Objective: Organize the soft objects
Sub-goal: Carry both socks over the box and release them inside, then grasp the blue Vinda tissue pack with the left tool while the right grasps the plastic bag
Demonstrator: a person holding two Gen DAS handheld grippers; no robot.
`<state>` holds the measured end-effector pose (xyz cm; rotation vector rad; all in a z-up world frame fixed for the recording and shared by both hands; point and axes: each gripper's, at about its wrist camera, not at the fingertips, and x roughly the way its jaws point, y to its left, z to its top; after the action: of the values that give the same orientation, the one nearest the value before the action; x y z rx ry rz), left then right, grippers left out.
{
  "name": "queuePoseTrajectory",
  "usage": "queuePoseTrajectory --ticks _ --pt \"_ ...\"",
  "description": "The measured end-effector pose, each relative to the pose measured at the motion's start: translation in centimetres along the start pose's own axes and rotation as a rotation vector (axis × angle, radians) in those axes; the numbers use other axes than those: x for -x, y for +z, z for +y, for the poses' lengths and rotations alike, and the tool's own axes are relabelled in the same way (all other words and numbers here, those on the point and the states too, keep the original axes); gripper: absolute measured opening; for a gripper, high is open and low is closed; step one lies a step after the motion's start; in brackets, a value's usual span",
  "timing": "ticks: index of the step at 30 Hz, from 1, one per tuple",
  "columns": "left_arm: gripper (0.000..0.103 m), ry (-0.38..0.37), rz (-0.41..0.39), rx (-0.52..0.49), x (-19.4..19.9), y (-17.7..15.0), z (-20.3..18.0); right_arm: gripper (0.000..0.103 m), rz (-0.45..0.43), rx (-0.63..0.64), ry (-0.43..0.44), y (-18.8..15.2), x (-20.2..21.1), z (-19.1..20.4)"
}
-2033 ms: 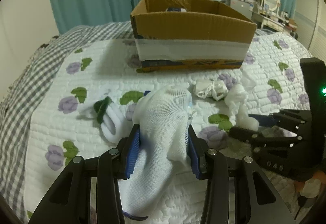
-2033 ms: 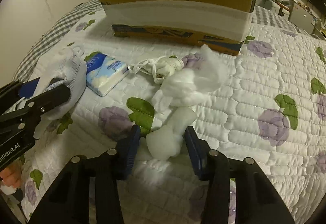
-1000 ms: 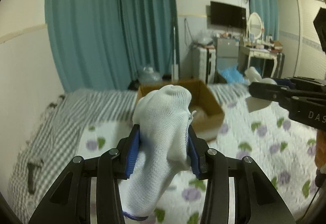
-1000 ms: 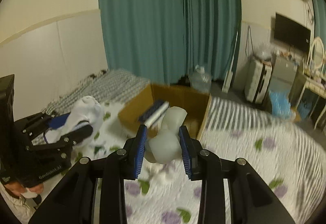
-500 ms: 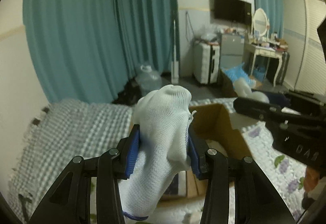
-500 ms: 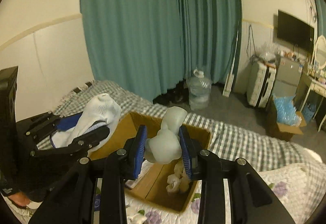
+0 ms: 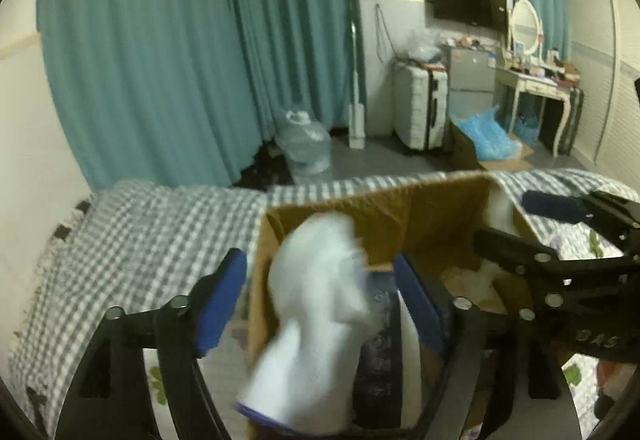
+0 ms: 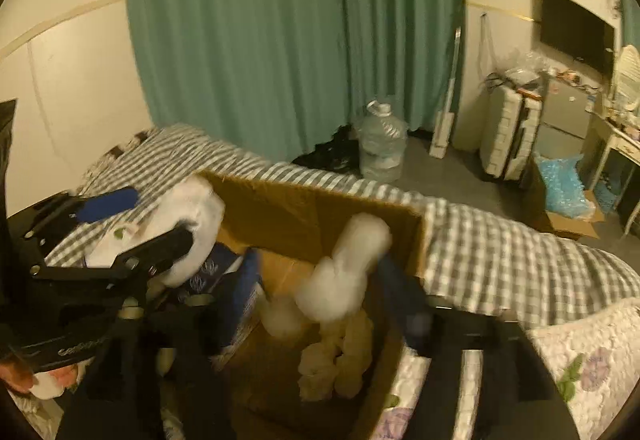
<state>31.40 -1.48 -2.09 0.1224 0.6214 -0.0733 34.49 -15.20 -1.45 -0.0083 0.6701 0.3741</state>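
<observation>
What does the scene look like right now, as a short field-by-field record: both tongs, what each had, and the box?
left tongs: open, pads spread either side of the white sock, not gripping it
white sock: blurred, over the cardboard box
right tongs: open, apart from the white soft lump
white soft lump: blurred, above the box opening
box contents: cream soft item, dark blue pack
surface: grey checked bedcover

White sock (image 7: pixel 316 304), brown box (image 8: pixel 316 212), teal curtains (image 7: pixel 180 52) (gray-checked bedspread (image 7: pixel 160 224)).
</observation>
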Motion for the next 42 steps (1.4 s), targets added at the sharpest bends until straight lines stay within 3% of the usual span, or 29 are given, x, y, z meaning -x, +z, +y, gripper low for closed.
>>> queuePoseTrajectory --ticks 7,12,15,17,20,25,31,42 --pt "0.078 0.036 -0.064 -0.008 5.1 2.5 1.5 0.074 -0.099 0.002 -0.06 2.3 7.8 -0.1" --pt "0.078 0.035 -0.18 -0.005 13.3 4.2 2.7 0.08 -0.198 0.043 -0.088 4.4 17.0 1.8" --pt "0.091 0.027 -0.259 -0.001 19.1 4.5 3.1 0.081 -0.224 0.08 -0.095 4.9 22.3 3.7" --pt "0.092 0.036 -0.322 0.008 23.2 4.2 3.5 0.091 -0.24 0.094 -0.082 4.8 25.4 5.1" --pt "0.092 0.043 -0.362 0.02 27.6 3.4 4.2 0.097 -0.27 0.115 -0.077 4.1 29.7 6.9" --pt "0.092 0.054 -0.369 0.042 31.3 1.2 5.2 0.097 -0.251 0.161 -0.063 1.4 33.9 9.4" --pt "0.092 0.078 -0.306 0.061 29.4 -2.9 4.9 0.097 -0.202 0.154 -0.045 -3.2 33.0 9.9" --pt "0.092 0.034 -0.028 0.05 16.9 -12.5 2.3 0.097 0.023 0.125 -0.016 -12.0 17.6 7.8"
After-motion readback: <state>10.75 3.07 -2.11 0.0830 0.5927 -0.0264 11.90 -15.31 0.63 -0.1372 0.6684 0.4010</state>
